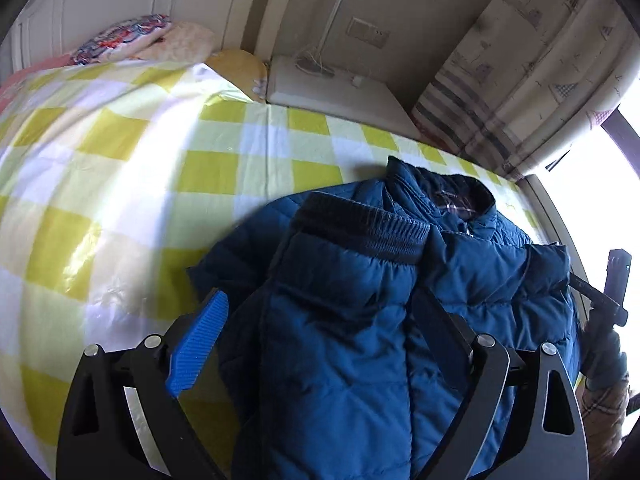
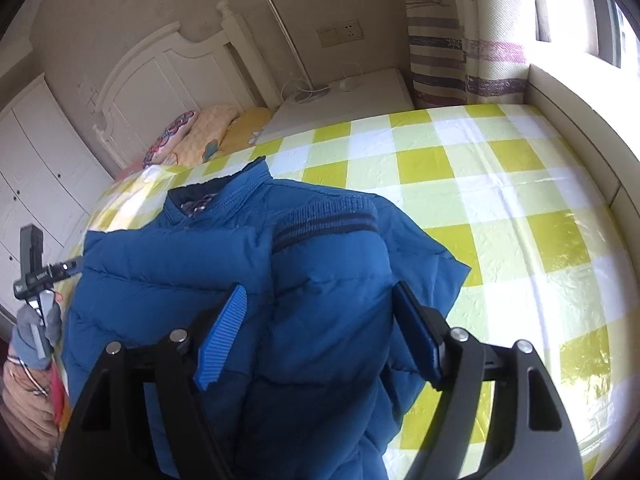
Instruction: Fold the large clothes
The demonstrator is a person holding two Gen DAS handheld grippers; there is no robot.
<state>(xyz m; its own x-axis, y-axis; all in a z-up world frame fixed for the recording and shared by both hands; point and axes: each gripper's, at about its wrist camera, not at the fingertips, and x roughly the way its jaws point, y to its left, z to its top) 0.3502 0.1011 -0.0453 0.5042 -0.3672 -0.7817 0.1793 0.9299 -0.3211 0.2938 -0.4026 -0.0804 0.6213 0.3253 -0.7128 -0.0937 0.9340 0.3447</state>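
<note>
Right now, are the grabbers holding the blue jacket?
No. Left gripper and right gripper stand open over the blue jacket, pads not pinching it.

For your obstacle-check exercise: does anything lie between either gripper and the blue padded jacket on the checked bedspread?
Nothing visible does. The jacket already lies between the open jaws of the left gripper and the right gripper, on the bedspread.
</note>
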